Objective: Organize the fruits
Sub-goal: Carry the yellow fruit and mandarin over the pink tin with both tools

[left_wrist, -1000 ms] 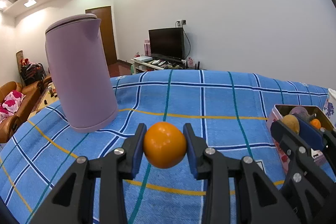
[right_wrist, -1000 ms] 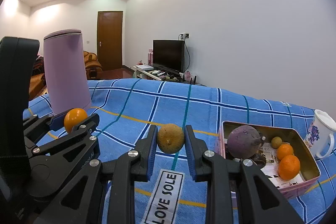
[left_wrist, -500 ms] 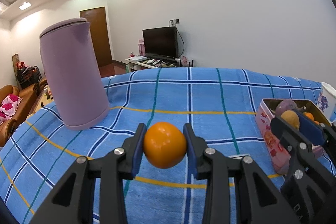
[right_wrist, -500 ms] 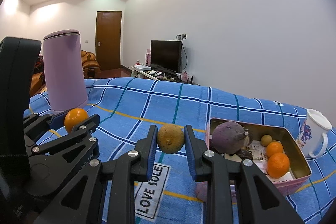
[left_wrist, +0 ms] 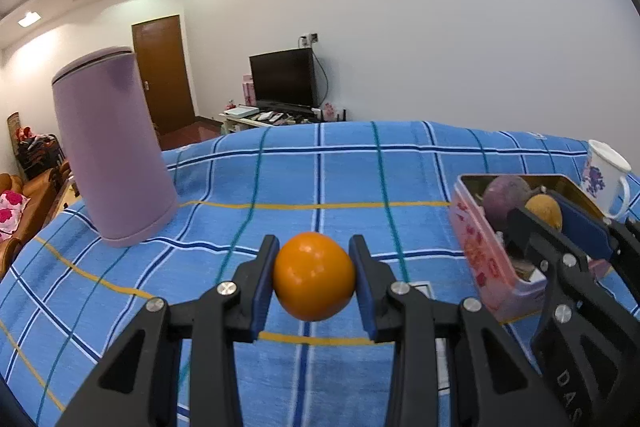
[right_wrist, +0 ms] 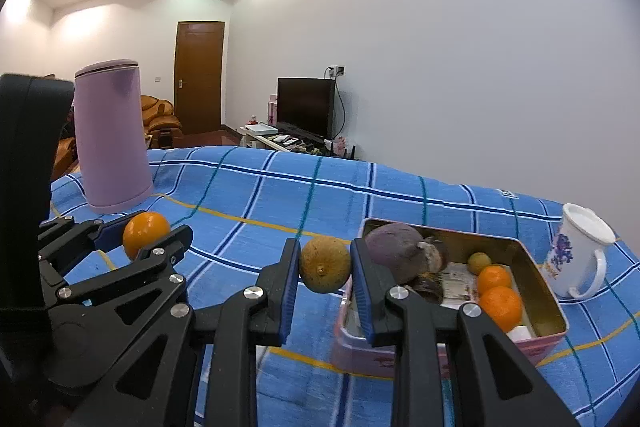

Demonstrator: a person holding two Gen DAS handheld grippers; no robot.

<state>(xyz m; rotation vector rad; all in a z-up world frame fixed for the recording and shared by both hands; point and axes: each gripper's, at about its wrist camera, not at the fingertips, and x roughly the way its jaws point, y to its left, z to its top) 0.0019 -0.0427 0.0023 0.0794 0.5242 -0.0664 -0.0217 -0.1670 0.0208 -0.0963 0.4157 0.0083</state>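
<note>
Blue plaid cloth, pink tin nearer both fruit-holding tools than before

Home living room — television, sofa

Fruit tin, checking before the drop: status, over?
Left gripper shut on orange. Right gripper shut on brownish fruit, beside pink tin. Tin partly full; mug close behind it.

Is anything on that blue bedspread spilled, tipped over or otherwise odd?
Nothing looks spilled or tipped. The purple kettle and mug stand upright, and fruit sits inside the pink tin. Its big purple fruit looks split, with dark bits beside it.
</note>
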